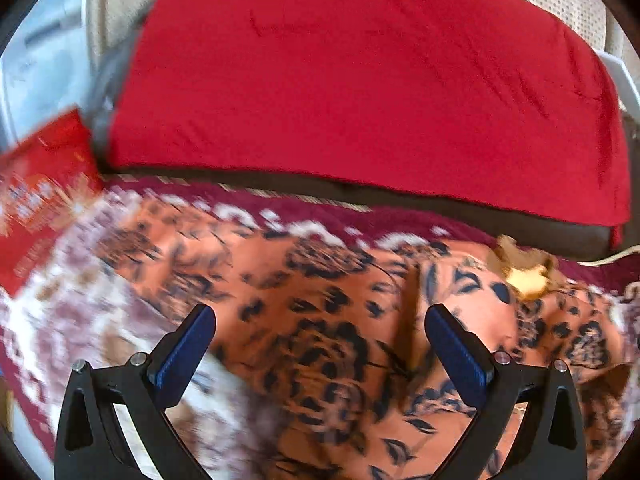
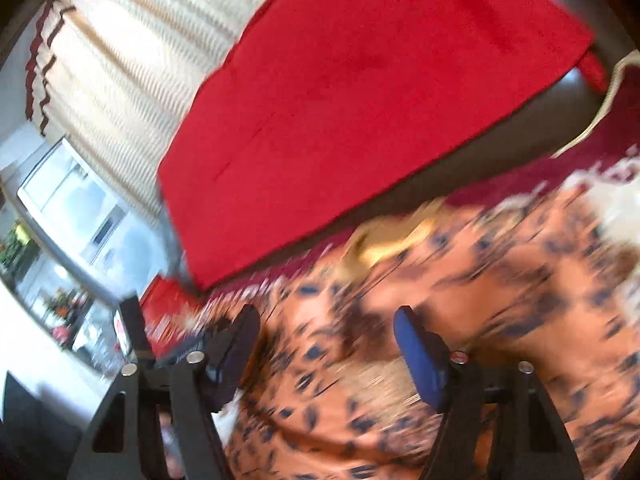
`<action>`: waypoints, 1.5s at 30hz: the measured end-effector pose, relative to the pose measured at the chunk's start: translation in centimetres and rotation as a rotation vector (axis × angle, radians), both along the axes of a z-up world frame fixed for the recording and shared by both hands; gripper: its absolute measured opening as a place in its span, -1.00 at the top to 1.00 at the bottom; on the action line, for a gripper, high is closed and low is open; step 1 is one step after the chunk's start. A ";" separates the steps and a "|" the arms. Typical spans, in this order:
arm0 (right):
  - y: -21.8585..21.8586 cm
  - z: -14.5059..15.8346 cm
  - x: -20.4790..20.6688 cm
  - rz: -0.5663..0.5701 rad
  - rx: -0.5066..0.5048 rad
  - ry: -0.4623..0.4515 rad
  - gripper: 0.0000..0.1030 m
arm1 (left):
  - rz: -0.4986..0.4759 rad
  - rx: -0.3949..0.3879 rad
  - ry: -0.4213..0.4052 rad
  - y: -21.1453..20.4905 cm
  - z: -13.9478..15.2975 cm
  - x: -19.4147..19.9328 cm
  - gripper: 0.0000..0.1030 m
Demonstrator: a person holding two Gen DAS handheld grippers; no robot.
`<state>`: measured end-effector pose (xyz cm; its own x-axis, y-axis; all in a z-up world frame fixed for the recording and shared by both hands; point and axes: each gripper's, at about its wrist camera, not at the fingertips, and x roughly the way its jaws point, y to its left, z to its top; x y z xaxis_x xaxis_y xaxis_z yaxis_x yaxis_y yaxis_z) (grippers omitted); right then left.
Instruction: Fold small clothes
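An orange garment with a dark leopard-like print (image 1: 332,364) lies spread on a maroon and white patterned cover (image 1: 60,304). A tan and yellow patch (image 1: 524,274) shows at its far right edge. My left gripper (image 1: 320,312) hovers over the garment, open, its blue pads wide apart with nothing between them. In the blurred right wrist view the same garment (image 2: 500,280) fills the lower right, with the yellow patch (image 2: 384,244) at its far edge. My right gripper (image 2: 327,314) stands open above the cloth, and its pads press on nothing.
A large folded red blanket (image 1: 360,80) lies just beyond the garment; the right wrist view shows this red blanket (image 2: 360,100) too. A red printed packet (image 1: 44,184) sits at the left. A cream curtain (image 2: 120,60) and a glass-fronted cabinet (image 2: 80,208) stand behind.
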<state>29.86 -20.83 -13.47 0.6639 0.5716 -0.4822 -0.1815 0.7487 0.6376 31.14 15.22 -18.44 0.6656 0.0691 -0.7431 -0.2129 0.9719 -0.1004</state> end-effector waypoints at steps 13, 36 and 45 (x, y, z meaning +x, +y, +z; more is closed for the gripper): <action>-6.2 -6.8 3.3 -0.121 -0.020 0.318 0.12 | -0.227 0.048 0.091 -6.6 -3.2 2.1 0.42; -0.1 -5.6 2.4 -0.117 -0.371 0.176 0.09 | -0.359 -0.017 -0.049 -7.1 -1.0 0.1 0.95; 0.5 -4.7 2.1 -0.128 -0.301 0.102 0.09 | -0.425 0.010 0.060 -7.7 -1.9 -0.6 0.71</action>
<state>31.93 -20.33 -18.14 0.6609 0.3088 -0.6840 -0.0208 0.9186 0.3947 30.54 7.56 -20.35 0.5917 -0.1950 -0.7822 0.2018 0.9752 -0.0905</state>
